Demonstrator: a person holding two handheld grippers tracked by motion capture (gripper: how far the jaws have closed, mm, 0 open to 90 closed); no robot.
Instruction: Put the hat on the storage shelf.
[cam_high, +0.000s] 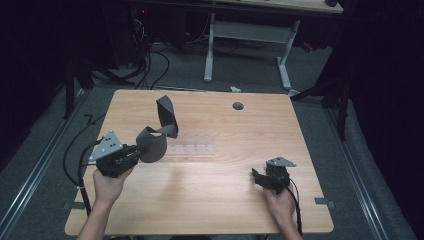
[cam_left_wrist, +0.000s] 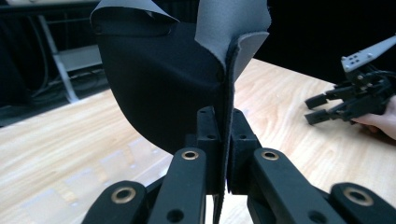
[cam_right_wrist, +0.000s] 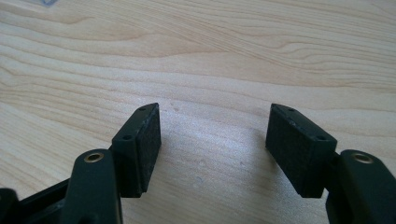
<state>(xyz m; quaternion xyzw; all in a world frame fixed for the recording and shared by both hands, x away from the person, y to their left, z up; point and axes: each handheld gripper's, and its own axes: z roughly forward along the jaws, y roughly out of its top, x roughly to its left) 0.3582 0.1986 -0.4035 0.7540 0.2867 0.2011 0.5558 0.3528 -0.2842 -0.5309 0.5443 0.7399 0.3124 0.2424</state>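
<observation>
Cloth: dark grey fabric piece (cam_high: 159, 131), soft and matte, black on one face and lighter grey on the other, twisted into a curling ribbon that rises above the table.
Position: lifted off the wood at the 9 o'clock side of the tabletop in the high view, its upper loop curling toward 12 o'clock.
Left gripper (cam_high: 134, 154): clenched on the cloth's edge; the left gripper view shows the thin seam pinched between the two black pads (cam_left_wrist: 209, 140).
Right gripper (cam_high: 256, 177): released, its ribbed black pads (cam_right_wrist: 148, 142) standing wide apart over bare wood, nothing between them; held low at 4 o'clock, well apart from the cloth.
Table (cam_high: 240, 145): pale wood-grain top with rounded corners, a round dark grommet hole (cam_high: 238, 106) near 1 o'clock.
Clear strip (cam_high: 192, 149): transparent, notched piece lying flat at the centre, just beside the hanging cloth.
Surroundings: a white-legged desk frame (cam_high: 247, 47) and cables on the grey floor at 12 o'clock.
</observation>
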